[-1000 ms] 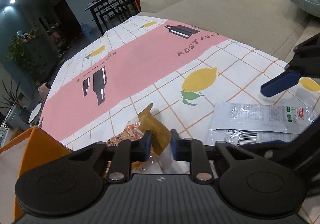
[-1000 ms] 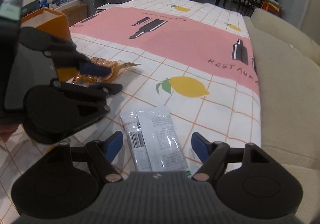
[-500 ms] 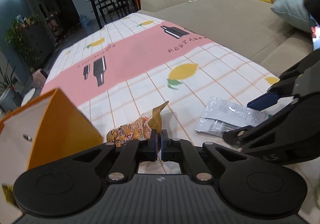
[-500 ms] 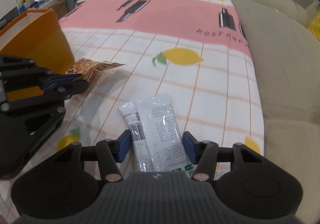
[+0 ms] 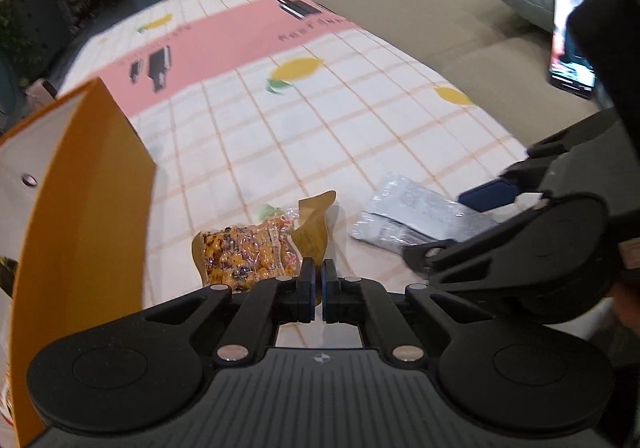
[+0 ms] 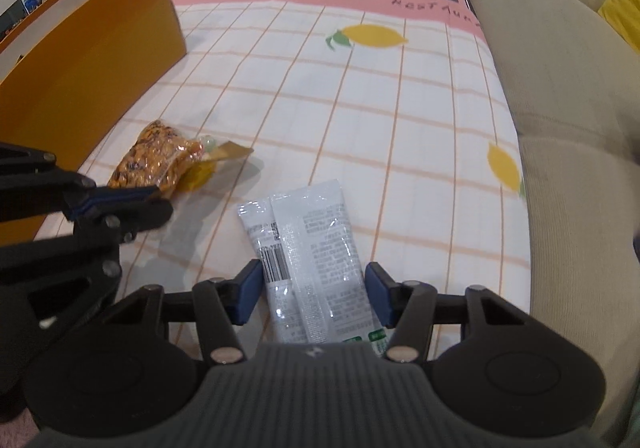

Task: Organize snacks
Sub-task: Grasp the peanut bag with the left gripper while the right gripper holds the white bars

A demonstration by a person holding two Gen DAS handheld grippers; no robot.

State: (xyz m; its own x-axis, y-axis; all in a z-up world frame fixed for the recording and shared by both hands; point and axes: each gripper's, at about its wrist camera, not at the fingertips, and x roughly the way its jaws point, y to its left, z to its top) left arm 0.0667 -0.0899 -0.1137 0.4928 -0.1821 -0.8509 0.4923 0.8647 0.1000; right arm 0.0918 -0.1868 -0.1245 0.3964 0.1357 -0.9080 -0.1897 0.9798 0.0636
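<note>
Since a second ago I've closed both tongs and swung toward the orange box [image 6: 92, 44], which now fills the left of my left view. My left gripper [image 5: 317, 280] is pinched tight on the brown flap of the nut pack [image 5: 248, 252]; the pack hangs from that flap just above the cloth [image 6: 360, 108], beside the box. My right gripper [image 6: 312, 298] has narrowed around the white packet [image 6: 308, 244], pads against its two long edges. The packet runs forward from the jaws, and I can't tell whether its far end is off the cloth.

I judge both light and soft. The nut pack is lumpy, slick film; the flap is thin, so it may swing or slip if I jerk. The white packet is flat and floppy, gripped across its width, so it could buckle; a gentle squeeze near the sealed end seems safest.
</note>
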